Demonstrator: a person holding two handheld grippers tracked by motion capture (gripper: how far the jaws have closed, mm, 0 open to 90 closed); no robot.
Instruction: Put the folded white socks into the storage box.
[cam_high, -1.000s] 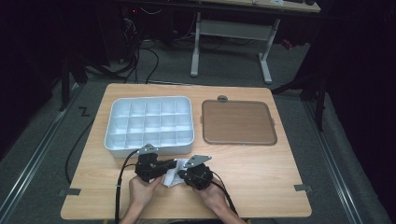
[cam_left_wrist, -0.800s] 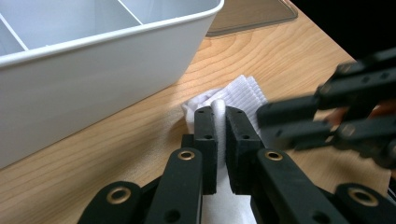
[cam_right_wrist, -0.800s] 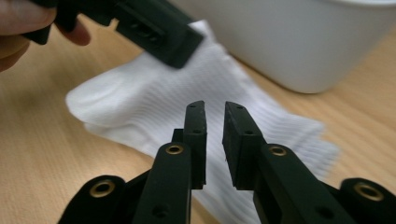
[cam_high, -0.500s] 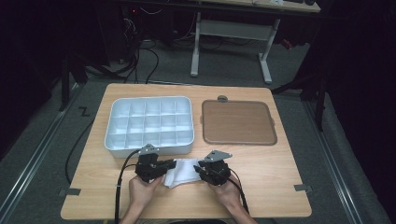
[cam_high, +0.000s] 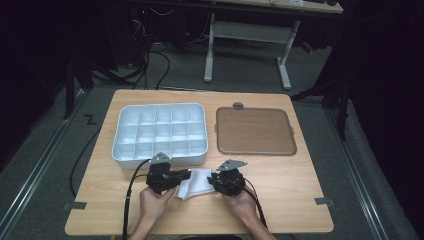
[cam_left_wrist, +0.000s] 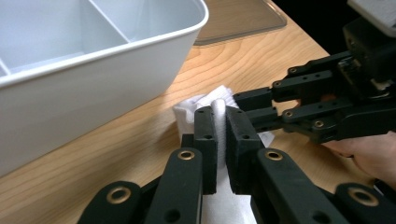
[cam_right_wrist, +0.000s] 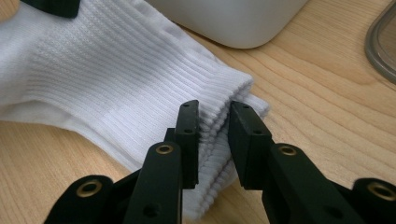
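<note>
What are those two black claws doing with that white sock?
A person holds a claw in each hand at a wooden table. The left claw is clamped on one end of a white sock. The right claw sits around the ribbed cuff; its jaws have just been closing. A white divided tray and a brown lid wait behind.

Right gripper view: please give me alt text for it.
The right gripper's two black jaws straddle the ribbed cuff of a white knitted sock lying on a light wooden table. Behind it are the curved wall of a white plastic compartment tray and, at right, the edge of a brown lid.
</note>
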